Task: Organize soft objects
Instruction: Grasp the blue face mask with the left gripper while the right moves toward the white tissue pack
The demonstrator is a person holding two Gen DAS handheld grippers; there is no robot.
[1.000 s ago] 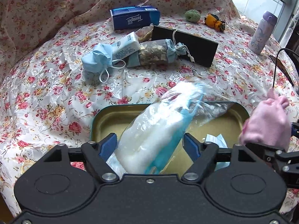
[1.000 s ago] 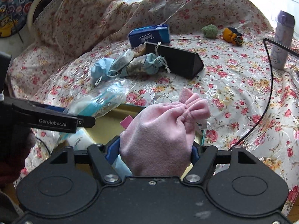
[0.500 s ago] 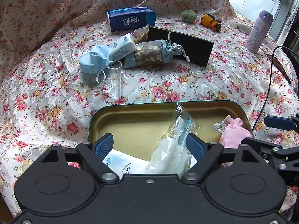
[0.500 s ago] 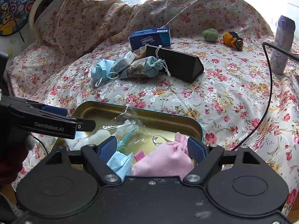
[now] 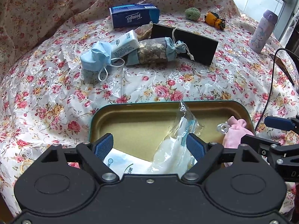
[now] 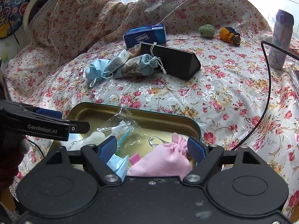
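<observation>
A gold tin tray (image 5: 142, 123) with a teal rim lies on the flowered cloth; it also shows in the right wrist view (image 6: 168, 119). In it lie a clear plastic bag of white cotton (image 5: 173, 149), a white packet (image 5: 121, 163) and a pink drawstring pouch (image 5: 234, 132) (image 6: 164, 160). My left gripper (image 5: 149, 144) is open over the tray's near side with the cotton bag lying loose between the jaws. My right gripper (image 6: 152, 146) is open above the pink pouch. Farther back lie a blue face mask (image 5: 97, 57), a small tissue pack (image 5: 125, 43) and a blue-ended sachet (image 5: 157, 50).
A blue Tempo tissue box (image 5: 133, 16), a black triangular case (image 5: 188, 41), a green ball (image 5: 192, 13) and an orange toy (image 5: 214, 19) lie at the back. A lilac bottle (image 5: 262, 31) stands far right. A black cable (image 6: 265, 85) runs along the right side.
Both grippers opened and drew back. The cotton bag dropped from my left gripper into the tray, and the pink pouch dropped from my right gripper into the tray's right end.
</observation>
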